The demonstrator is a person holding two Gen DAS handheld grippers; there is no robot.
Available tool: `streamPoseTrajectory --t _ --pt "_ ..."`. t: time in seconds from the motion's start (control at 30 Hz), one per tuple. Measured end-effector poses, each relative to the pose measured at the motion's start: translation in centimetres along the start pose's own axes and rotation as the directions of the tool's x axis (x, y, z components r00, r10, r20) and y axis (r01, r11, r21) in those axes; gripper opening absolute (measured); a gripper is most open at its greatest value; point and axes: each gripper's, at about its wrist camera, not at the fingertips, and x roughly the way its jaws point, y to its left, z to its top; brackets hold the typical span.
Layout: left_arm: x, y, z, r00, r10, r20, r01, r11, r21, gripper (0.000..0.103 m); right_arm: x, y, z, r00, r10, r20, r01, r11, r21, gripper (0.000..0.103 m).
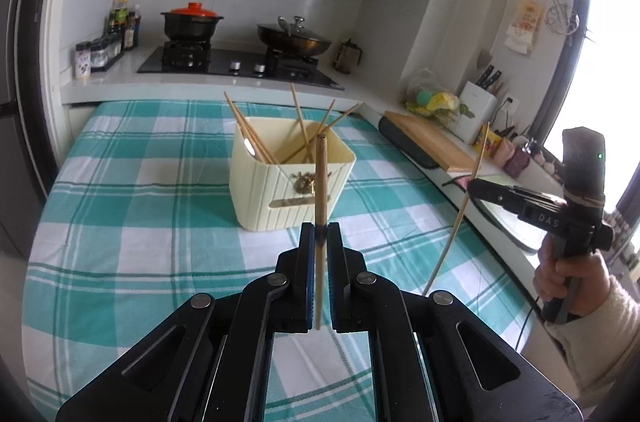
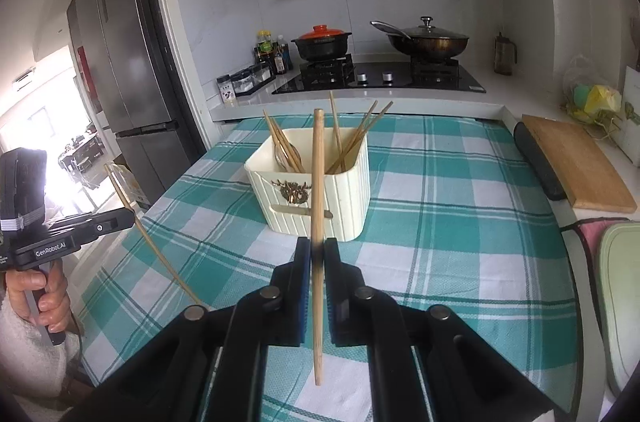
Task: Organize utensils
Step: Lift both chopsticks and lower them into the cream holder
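Note:
A cream ribbed bin (image 1: 280, 190) (image 2: 344, 206) stands on the teal checked cloth and holds several wooden chopsticks (image 1: 256, 138) (image 2: 352, 138) leaning on its walls. My left gripper (image 1: 321, 232) is shut on a single chopstick (image 1: 321, 182), held upright in front of the bin. My right gripper (image 2: 317, 248) is shut on another chopstick (image 2: 317, 182), also upright before the bin. Each gripper shows in the other's view with its chopstick: the right gripper (image 1: 474, 184) at the right, the left gripper (image 2: 130, 218) at the left.
The table with the teal checked cloth (image 1: 140, 222) (image 2: 460, 222) fills the foreground. Behind it is a counter with a hob (image 1: 240, 64), a red-lidded pot (image 1: 192, 20) and a wok (image 1: 294, 38). A cutting board (image 2: 576, 166) lies at the right, a fridge (image 2: 120, 62) at the left.

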Motion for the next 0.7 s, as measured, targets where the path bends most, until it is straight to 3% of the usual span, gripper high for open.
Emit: streamPoseTrajectory --t 0.23,0.47,0.53,0.6,0.7 --pt "-2.1 0.4 6.8 0.988 -0.021 0.154 0.024 1.000 -0.015 0.004 0.3 0.6 5.5 0.996 -0.007 0.088 0.011 0.999 -0.046 0.007" --pt "0.5 1.2 15.1 0.939 0.057 0.340 -0.046 0.998 -0.041 0.004 2.1 1.5 13.3 0.968 -0.001 0.251 0.023 0.996 -0.085 0.007" --pt "2.7 1.5 16.3 0.938 0.082 0.336 -0.071 0.996 -0.046 0.004 3.8 1.6 14.8 0.961 0.000 0.278 0.027 0.995 -0.092 0.007" --pt "5.6 1.9 16.8 0.949 0.102 0.298 -0.090 0.995 -0.052 0.004 6.2 1.6 15.6 0.958 -0.009 0.286 0.042 0.993 -0.110 0.007" --pt "10.2 2.8 16.3 0.971 0.142 0.190 -0.134 0.989 -0.057 0.004 10.9 1.5 15.5 0.974 -0.001 0.226 0.033 0.990 -0.140 0.007"
